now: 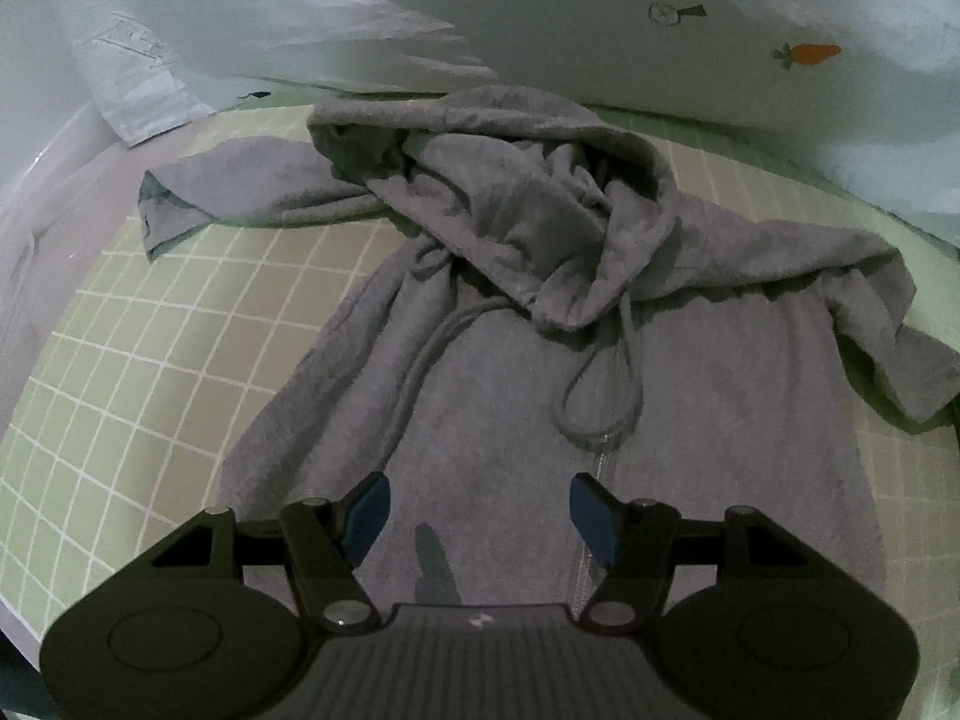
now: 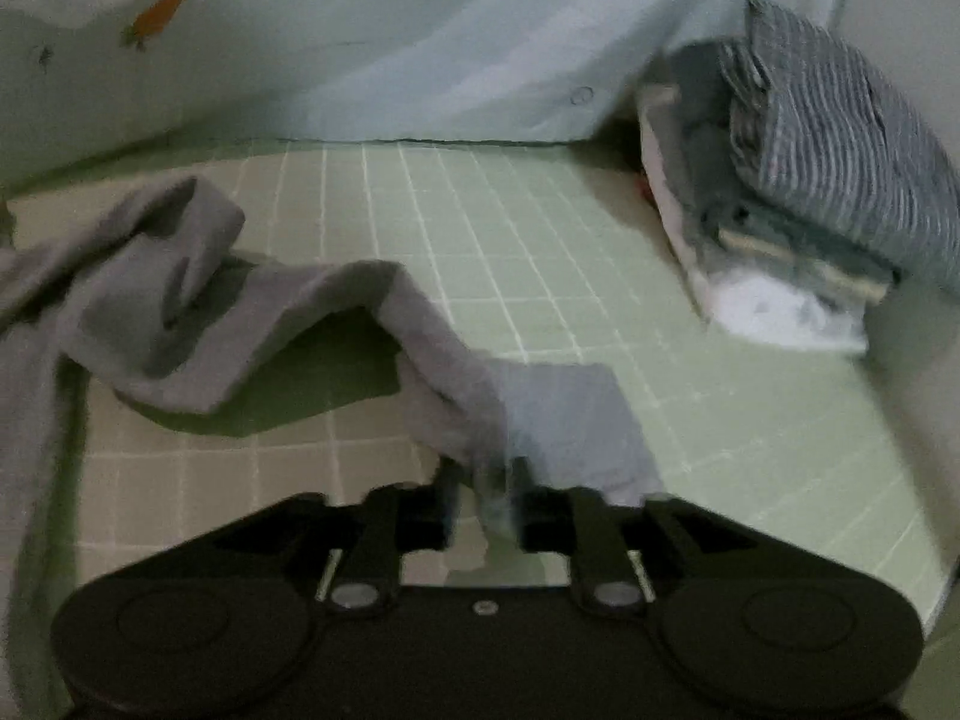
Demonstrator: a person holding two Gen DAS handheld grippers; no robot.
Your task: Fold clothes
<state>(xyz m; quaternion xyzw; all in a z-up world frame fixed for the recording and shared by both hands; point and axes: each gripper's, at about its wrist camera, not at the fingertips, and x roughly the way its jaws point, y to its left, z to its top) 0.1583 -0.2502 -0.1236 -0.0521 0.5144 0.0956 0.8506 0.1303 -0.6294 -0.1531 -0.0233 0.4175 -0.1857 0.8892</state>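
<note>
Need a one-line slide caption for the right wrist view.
Right hand-held gripper shut on the grey hoodie's sleeve over the green grid mat, folded stack behind.

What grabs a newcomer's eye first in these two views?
The crumpled grey terry zip hoodie sprawls across the green grid-patterned mat, hood bunched over its chest. The right gripper pinches the hoodie's sleeve cuff; a stack of folded clothes sits at the mat's far right.

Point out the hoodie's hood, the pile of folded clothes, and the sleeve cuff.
hood (image 1: 510,180), left wrist view, on its crumpled top.
pile of folded clothes (image 2: 840,180), right wrist view, on the striped top garment.
sleeve cuff (image 2: 570,420), right wrist view, on its ribbed band.
</note>
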